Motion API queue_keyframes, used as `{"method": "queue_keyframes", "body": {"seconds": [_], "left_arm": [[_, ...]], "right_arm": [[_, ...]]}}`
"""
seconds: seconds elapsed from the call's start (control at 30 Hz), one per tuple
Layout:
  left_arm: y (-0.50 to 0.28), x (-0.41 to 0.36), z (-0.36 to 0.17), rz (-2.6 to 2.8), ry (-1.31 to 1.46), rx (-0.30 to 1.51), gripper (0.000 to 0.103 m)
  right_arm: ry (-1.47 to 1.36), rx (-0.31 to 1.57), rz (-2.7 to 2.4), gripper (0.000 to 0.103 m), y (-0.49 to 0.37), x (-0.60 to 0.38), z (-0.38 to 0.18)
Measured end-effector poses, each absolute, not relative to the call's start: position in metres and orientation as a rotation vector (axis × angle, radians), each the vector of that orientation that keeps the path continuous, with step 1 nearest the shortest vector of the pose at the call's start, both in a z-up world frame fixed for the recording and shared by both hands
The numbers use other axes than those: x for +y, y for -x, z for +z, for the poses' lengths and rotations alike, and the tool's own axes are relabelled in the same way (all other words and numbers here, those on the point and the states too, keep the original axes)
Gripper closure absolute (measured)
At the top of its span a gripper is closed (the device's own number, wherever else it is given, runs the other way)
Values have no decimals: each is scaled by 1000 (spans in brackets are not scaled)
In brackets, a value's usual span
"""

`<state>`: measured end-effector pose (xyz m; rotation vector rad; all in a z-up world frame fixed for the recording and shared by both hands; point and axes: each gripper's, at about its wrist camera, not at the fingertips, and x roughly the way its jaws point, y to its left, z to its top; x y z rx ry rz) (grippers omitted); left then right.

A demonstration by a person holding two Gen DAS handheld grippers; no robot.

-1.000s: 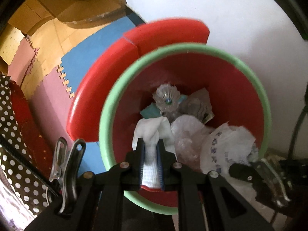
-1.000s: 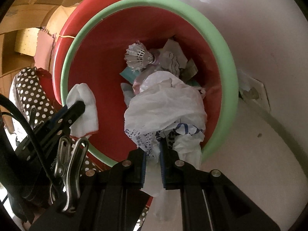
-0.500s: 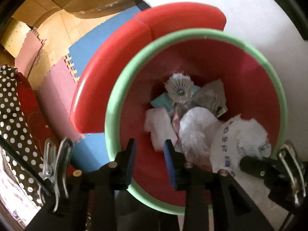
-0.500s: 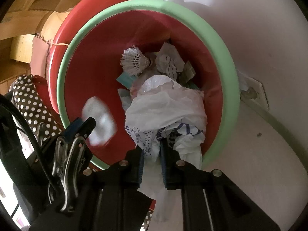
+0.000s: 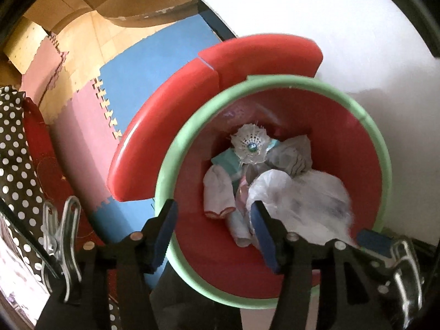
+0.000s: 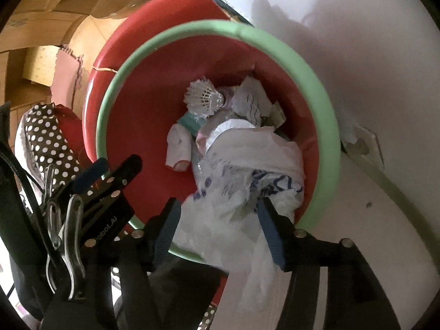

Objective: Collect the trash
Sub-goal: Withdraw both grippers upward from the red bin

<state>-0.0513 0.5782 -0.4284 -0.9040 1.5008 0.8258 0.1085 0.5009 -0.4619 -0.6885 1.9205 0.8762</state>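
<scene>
The trash [image 5: 275, 181] is seen, in the left wrist view, lying at the bottom of a red bin with a green rim [image 5: 176, 148]: a white shuttlecock [image 5: 249, 144] at 12 o'clock of the heap, a small white cloth with a red edge [image 5: 218, 192] at 9 o'clock, crumpled paper [image 5: 291, 155] at 1 o'clock, and a white plastic bag [image 5: 302, 198] spread from 3 to 5 o'clock. The left gripper [image 5: 213, 233] is held over the near rim with its jaws opening, and nothing is pressed between them. A red lid [image 5: 170, 126] is seen beside the bin at 10 o'clock, over foam floor mats [image 5: 143, 63].

In the right wrist view, the printed plastic bag [image 6: 247, 170] is draped over the near rim of the bin [image 6: 327, 126], part inside and part trailing outside towards 6 o'clock. The right gripper [image 6: 218, 228] is opening, with the bag lying loose between its pads; no grip is seen. The left gripper [image 6: 110, 170] is visible at 9 o'clock.

The main risk is judged to be the bag: with its tail hanging outside the rim, it could be pulled out by its own weight or snagged on a rising pad, and spilled onto the floor. The light shuttlecock and cloth could be disturbed if the bag were dragged.
</scene>
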Motion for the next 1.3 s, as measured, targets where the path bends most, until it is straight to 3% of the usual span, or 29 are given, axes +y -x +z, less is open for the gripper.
{"method": "queue_keyframes", "body": {"seconds": [0.07, 0.27, 0.47, 0.9, 1.3], "left_arm": [[55, 581, -417, 842, 925, 1470, 38], [68, 590, -374, 879, 955, 1378, 36], [81, 592, -317, 936, 780, 1341, 36], [134, 605, -168, 997, 676, 1224, 36], [141, 581, -90, 975, 513, 1129, 36]], "right_arm": [[673, 1912, 873, 35, -110, 501, -457], [608, 1870, 907, 31, -112, 502, -434], [504, 1809, 958, 31, -104, 509, -391], [281, 1665, 1125, 31, -85, 501, -265], [132, 1552, 1167, 31, -69, 472, -182]]}}
